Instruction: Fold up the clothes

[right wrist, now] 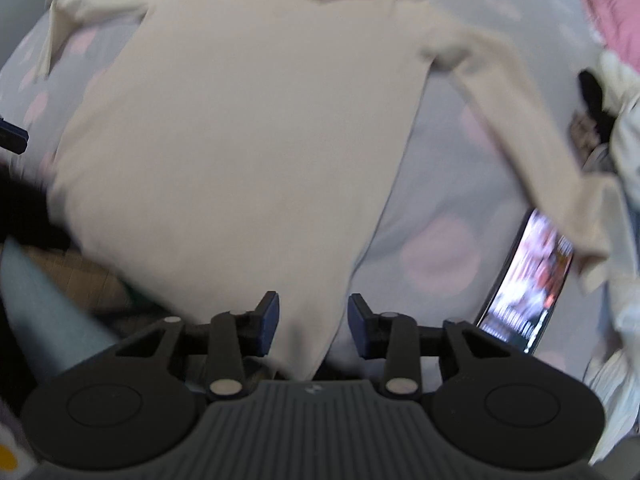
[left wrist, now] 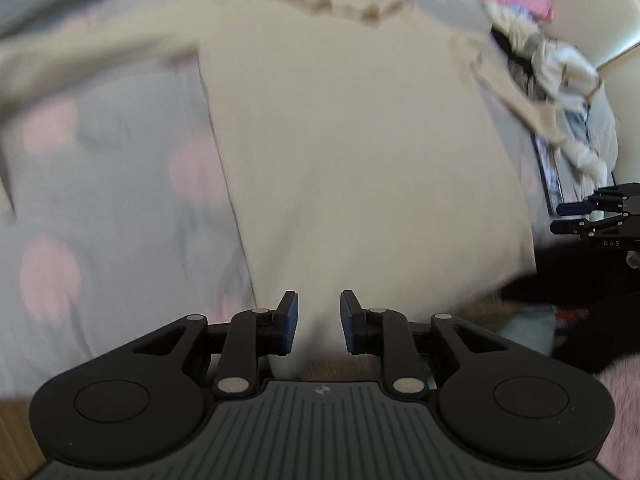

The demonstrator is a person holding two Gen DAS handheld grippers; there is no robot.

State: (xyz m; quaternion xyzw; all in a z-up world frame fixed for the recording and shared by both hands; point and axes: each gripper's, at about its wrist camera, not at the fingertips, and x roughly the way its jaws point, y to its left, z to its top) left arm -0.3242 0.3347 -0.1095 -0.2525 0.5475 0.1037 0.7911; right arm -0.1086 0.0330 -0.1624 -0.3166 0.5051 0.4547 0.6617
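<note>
- Now the cream long-sleeved top (left wrist: pixel 352 152) lies spread flat on the grey bedsheet with pink dots (left wrist: pixel 100 184).
- Left gripper (left wrist: pixel 319 322) hangs over the top's hem, jaws parted, pads clear of the cloth.
- Right gripper (right wrist: pixel 313 326) likewise, jaws apart above the hem corner.
- Beside the top's sleeve lies a lit phone (right wrist: pixel 524 284).

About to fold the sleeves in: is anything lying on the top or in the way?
Nothing lies on the cream top. Its right sleeve ends over a lit phone, beside a heap of clothes. Both grippers are open at the hem.
</note>
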